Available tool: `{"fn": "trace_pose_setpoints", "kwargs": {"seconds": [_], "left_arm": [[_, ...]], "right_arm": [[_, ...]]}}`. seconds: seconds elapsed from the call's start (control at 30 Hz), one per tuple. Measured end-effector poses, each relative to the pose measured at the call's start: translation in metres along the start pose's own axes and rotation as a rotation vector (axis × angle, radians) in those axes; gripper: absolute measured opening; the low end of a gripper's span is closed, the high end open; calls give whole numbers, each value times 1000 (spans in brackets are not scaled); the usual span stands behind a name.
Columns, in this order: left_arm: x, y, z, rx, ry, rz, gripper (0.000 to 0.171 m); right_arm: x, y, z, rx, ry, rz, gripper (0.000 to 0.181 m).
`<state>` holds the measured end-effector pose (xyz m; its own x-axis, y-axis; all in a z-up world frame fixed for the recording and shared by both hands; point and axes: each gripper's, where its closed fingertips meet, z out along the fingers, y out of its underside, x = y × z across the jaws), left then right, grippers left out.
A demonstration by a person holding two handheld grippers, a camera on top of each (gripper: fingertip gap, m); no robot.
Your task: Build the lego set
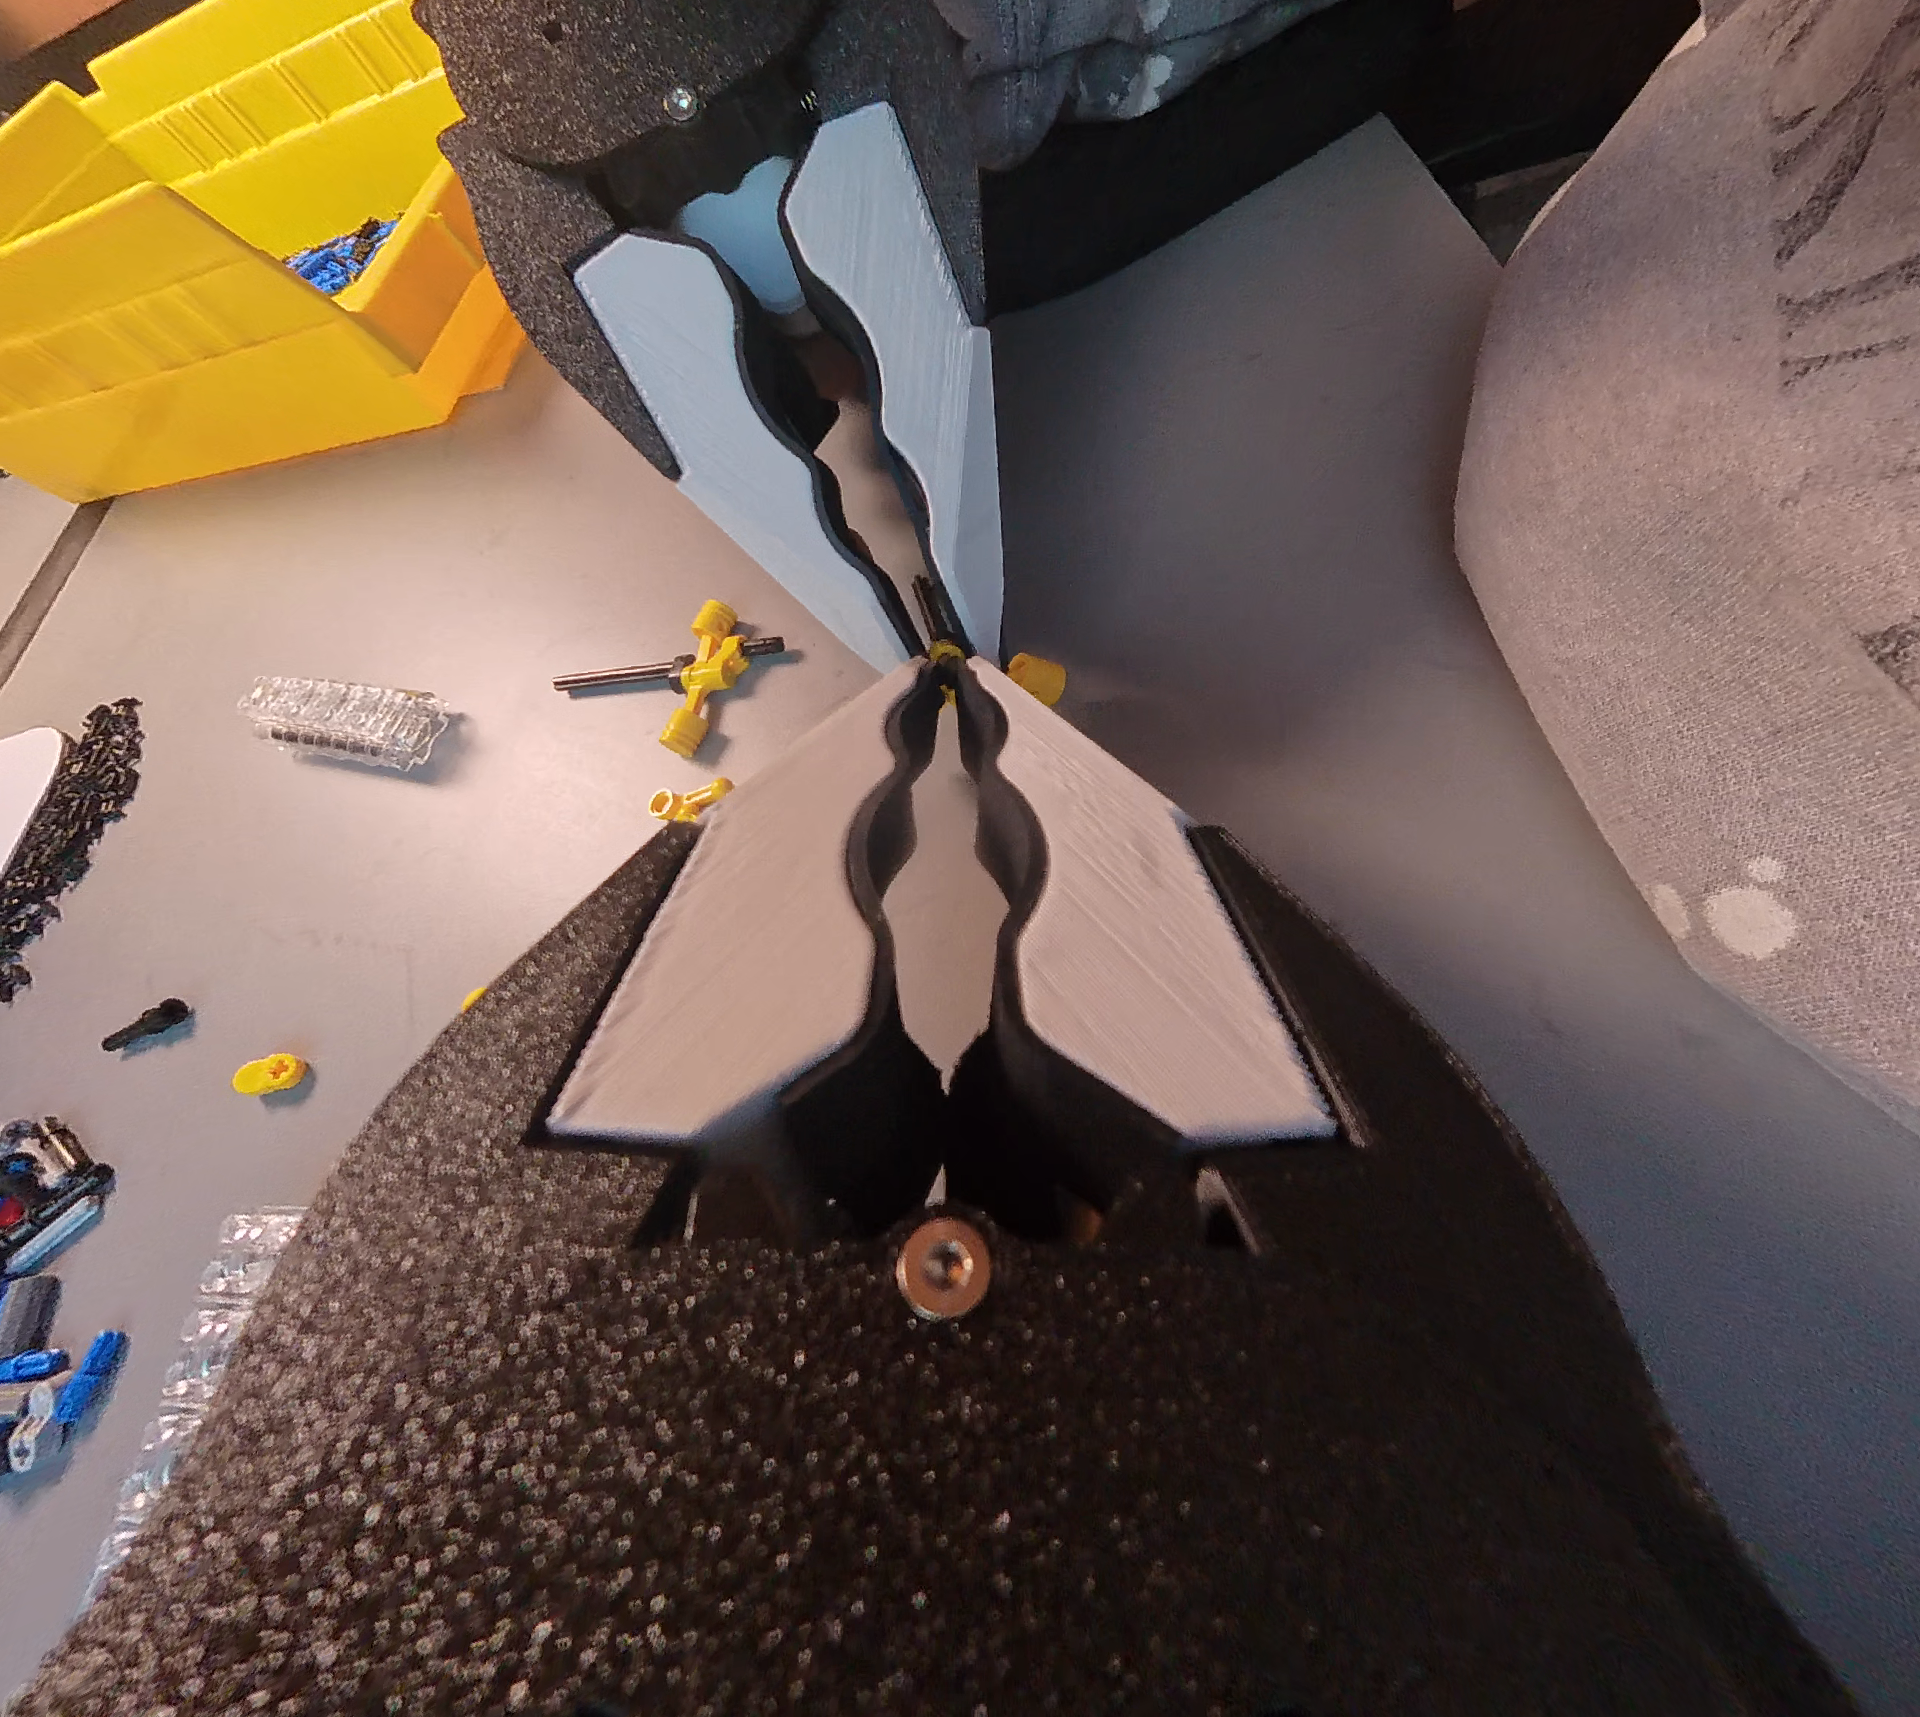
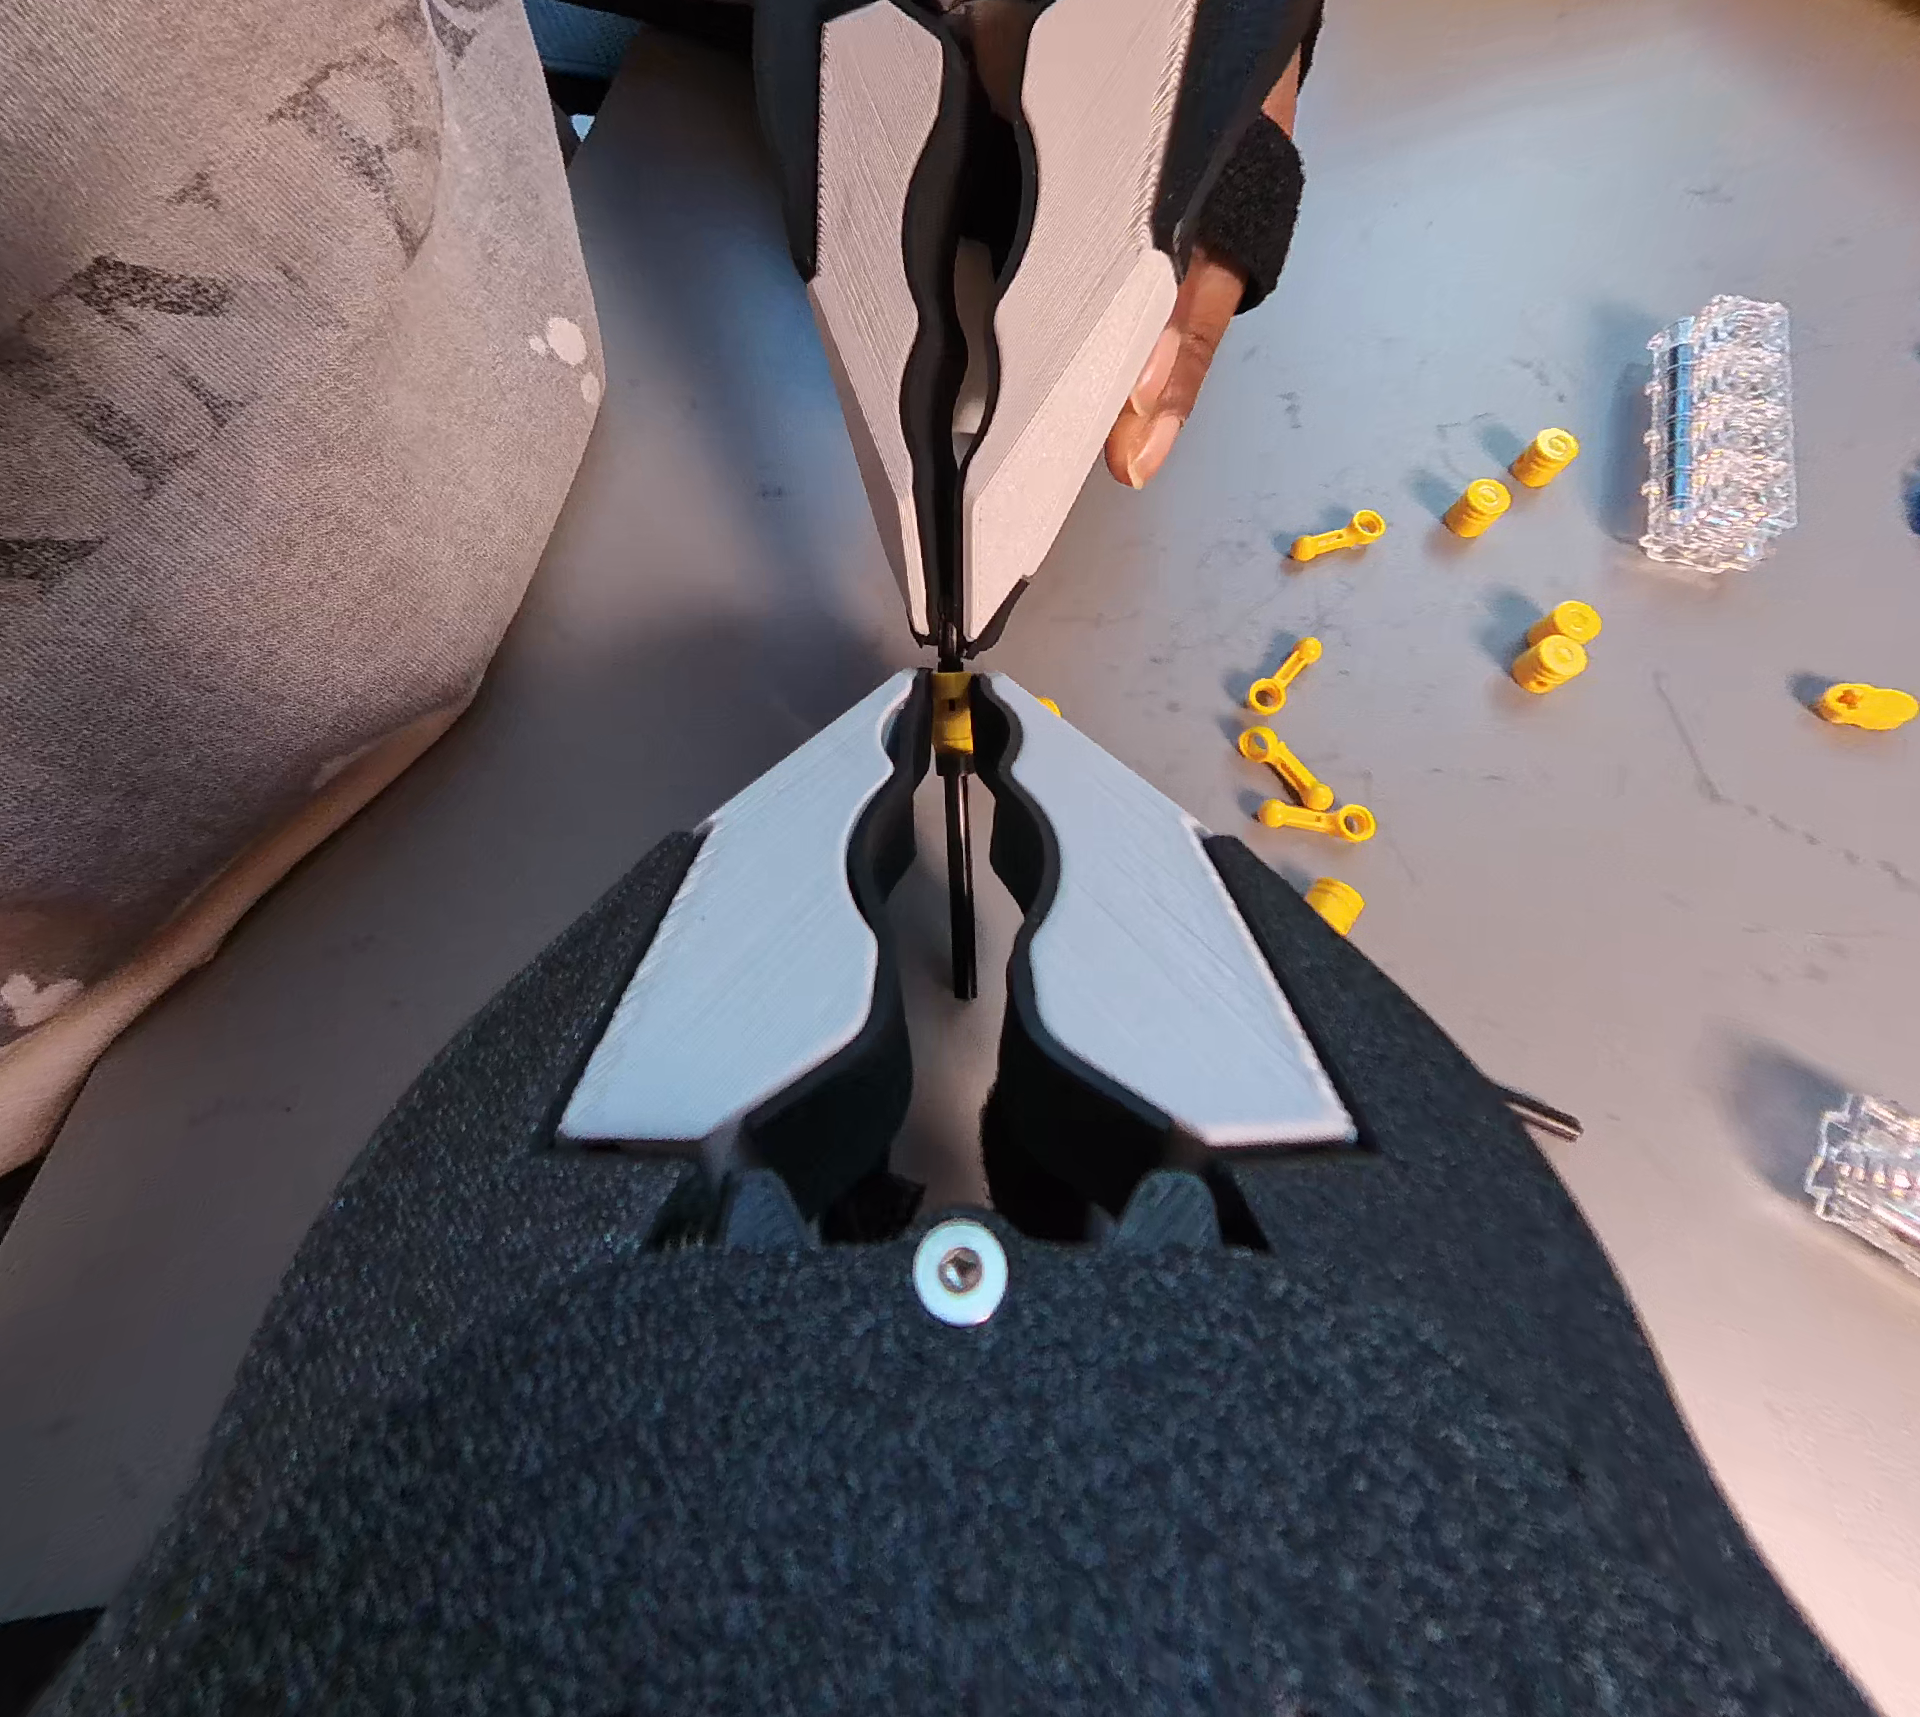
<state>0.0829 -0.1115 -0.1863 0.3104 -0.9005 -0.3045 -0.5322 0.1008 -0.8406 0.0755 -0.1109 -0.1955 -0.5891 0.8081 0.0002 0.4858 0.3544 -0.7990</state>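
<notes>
At frame centre of both wrist views, a thin black plastic axle rod (image 2: pixel 958 878) carrying a small yellow plastic connector sleeve (image 2: pixel 951 711) is held above the grey tabletop (image 2: pixel 1558 992), spanning the two grippers, which meet tip to tip.

The right gripper (image 2: pixel 951 691), with pale grey printed fingers (image 2: pixel 769 940) on a black textured body, fills the lower half of the right wrist view; its jaws are nearly closed, pinching the yellow sleeve at their tips, while the rod runs back between them.

The left gripper (image 2: pixel 948 623) points down from the top of that view; its jaws are drawn together on the rod's far end. A bare fingertip in a black fingerless glove (image 2: pixel 1247 213) rests against its right side.

In the left wrist view the same junction lies at centre, the left gripper (image 1: pixel 940 680) below and the right gripper (image 1: pixel 935 628) above, with a yellow part (image 1: pixel 1037 678) just beside the tips.

- Right of the right wrist view: scattered yellow link pieces (image 2: pixel 1314 817), yellow cylinders (image 2: pixel 1548 661) and a clear plastic block (image 2: pixel 1720 436).
- Left of the left wrist view:
  - a yellow-and-black assembled axle piece (image 1: pixel 698 675);
  - a clear plastic block (image 1: pixel 343 720);
  - a black pin (image 1: pixel 145 1023);
  - yellow plastic bins (image 1: pixel 208 296), upper left.
- A grey patterned sleeve (image 2: pixel 260 317) occupies the left of the right wrist view.
</notes>
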Motion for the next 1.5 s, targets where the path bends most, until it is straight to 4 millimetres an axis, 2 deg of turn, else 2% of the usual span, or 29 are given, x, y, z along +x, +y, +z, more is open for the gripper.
{"fn": "trace_pose_setpoints", "kwargs": {"seconds": [0.13,0.2,0.27,0.37,0.5,0.57,0.63,0.83,0.97,1.13,1.27,1.33,1.4,1.5], "left_arm": [[-7,8,2,-47,-24,-40,5],[-10,6,-1,-32,-28,-79,18],[-12,3,-5,-7,-15,-135,21],[-11,9,-5,-39,2,-170,19],[-6,19,2,-120,23,-170,13],[-3,23,5,-150,35,-167,11],[-2,25,6,-163,38,-160,10],[2,25,4,-166,48,-152,10],[3,28,0,-178,48,-152,10],[1,26,-7,-151,47,-170,11],[-5,22,-15,-108,31,-224,12],[-11,17,-21,-58,14,-269,14],[-18,7,-29,15,-7,-319,22],[-29,-19,-43,194,-9,-410,37]], "right_arm": [[9,8,1,-44,35,22,6],[9,11,2,-65,51,10,7],[10,15,4,-83,69,-5,7],[13,21,6,-128,102,-56,7],[13,19,9,-141,116,-87,7],[14,18,9,-138,125,-88,13],[16,18,8,-139,135,-83,21],[18,11,-3,-130,175,-83,24],[11,5,-9,-128,188,-29,24],[11,12,2,-204,247,-11,22],[11,15,8,-216,188,-6,7],[12,1,4,-136,172,-13,7],[10,-33,-9,72,155,-10,8],[17,-80,-41,404,174,10,8]]}}
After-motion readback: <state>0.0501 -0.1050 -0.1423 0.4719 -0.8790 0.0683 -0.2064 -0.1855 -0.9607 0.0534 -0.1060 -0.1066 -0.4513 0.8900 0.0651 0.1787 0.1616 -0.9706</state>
